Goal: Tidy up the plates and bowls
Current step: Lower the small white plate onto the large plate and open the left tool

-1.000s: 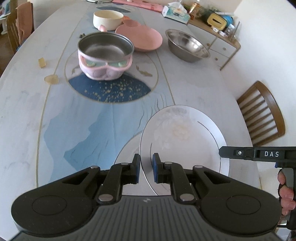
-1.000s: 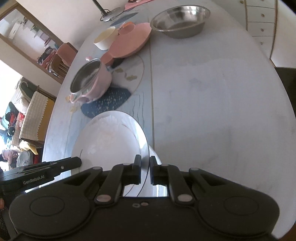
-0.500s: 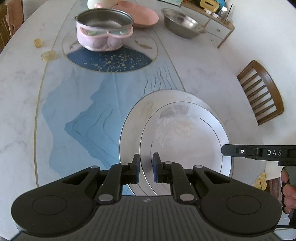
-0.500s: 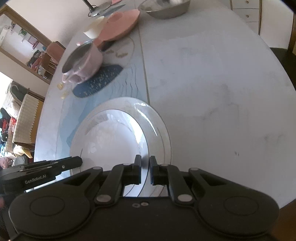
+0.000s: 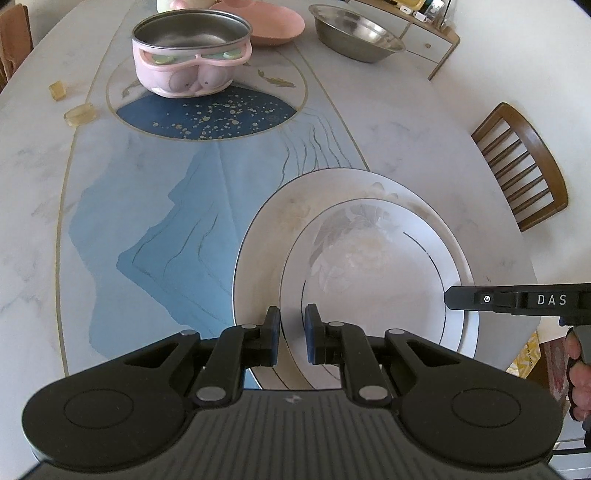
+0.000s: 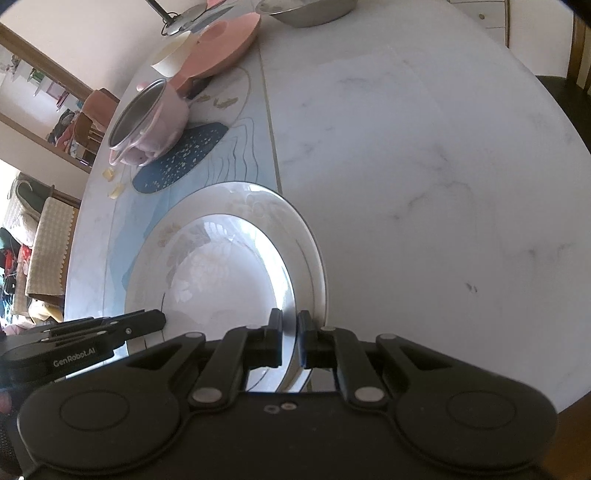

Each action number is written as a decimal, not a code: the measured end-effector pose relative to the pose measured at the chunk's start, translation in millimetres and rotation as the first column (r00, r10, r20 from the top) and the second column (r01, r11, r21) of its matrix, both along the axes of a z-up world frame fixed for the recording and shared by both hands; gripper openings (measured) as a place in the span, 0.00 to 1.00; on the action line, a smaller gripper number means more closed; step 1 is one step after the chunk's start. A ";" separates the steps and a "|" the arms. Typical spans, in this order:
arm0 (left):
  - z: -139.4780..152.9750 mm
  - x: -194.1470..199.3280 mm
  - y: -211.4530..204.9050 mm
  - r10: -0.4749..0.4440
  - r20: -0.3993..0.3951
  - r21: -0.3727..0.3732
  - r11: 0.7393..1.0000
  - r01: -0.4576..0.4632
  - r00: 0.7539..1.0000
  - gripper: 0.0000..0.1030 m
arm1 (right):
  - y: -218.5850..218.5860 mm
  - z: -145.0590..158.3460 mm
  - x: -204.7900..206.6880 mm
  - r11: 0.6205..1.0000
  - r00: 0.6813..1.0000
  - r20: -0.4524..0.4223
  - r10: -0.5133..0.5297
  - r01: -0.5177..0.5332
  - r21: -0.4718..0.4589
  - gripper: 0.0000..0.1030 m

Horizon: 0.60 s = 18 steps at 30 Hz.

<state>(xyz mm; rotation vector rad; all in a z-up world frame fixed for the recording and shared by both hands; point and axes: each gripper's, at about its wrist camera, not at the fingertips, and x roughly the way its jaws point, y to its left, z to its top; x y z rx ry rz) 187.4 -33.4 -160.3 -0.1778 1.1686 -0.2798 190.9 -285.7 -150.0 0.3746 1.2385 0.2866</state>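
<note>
Plates stacked just ahead of both sets of jaws: smaller floral plate point(image 5: 373, 266) lying on larger plate point(image 5: 266, 236), both on the bench point(image 5: 44, 206). Left gripper point(image 5: 292, 334) with jaws narrowly parted, straddling the smaller plate's near rim; contact impossible to tell. Right gripper point(image 6: 289, 338) pinching the same plate's rim between nearly closed jaws. Far beyond the jaws: pink pot point(image 5: 190, 55), pink plate point(image 5: 273, 22), steel bowl point(image 5: 354, 33).

Just ahead of the jaws, a small plate point(image 5: 373, 266) lies on a large plate point(image 5: 280, 221) on the counter point(image 5: 406, 140). Far beyond sit a pot point(image 5: 188, 55), another plate point(image 5: 273, 22) and a steel bowl point(image 5: 354, 33).
</note>
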 end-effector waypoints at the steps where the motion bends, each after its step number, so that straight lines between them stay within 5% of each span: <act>1: -0.4 0.8 0.4 0.000 -0.001 -0.003 1.000 0.000 1.000 0.12 | -0.2 0.0 0.0 1.000 1.000 -0.002 -0.001 0.001 0.000 0.08; 18: -2.7 13.3 0.4 -0.098 -0.027 0.000 0.995 0.098 0.995 0.12 | -5.0 4.1 2.6 1.000 1.000 -0.016 0.002 -0.002 0.002 0.07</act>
